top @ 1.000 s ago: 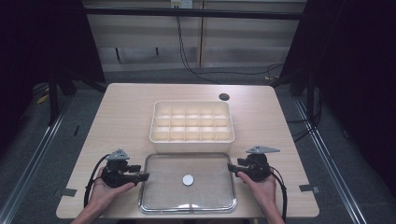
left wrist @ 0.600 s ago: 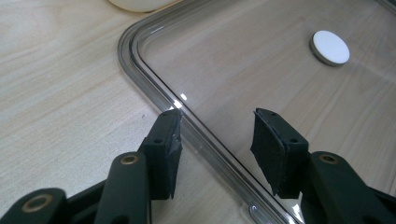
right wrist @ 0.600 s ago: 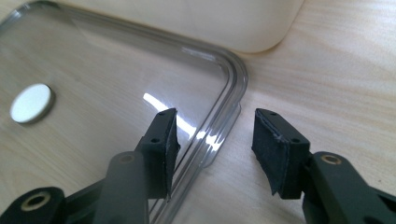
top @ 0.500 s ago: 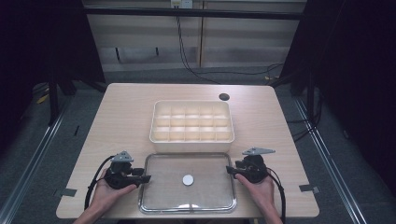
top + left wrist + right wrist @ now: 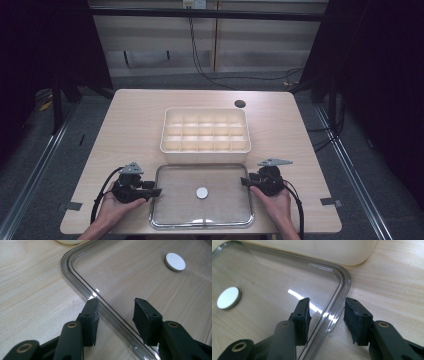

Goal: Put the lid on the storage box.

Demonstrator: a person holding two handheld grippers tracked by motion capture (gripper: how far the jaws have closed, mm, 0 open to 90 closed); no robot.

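Clear plastic lid [image 5: 202, 195], a flat rounded rectangle with a raised glossy rim, lies on the pale wood-grain counter [image 5: 130, 130] at its near edge, between your two hands. At the lid's middle sits a small round white knob [image 5: 202, 192], matte on top with a darker edge. Just behind the lid, almost touching its far rim, stands a cream plastic tray [image 5: 205, 130] with rounded corners, split into a grid of small square compartments. Further back from the lid, a dark round hole [image 5: 240, 104] marks the counter.

Your left gripper [image 5: 154, 192] is at the lid's left rim; in the left gripper view its black fingers [image 5: 90, 317] are spread apart, one on each side of the rim, gripping nothing. Your right gripper [image 5: 244, 182] is at the lid's right rim; in the right gripper view its padded fingers [image 5: 357, 322] likewise straddle the rim, released. The tray's smooth wall rises just beyond the lid's corner there.
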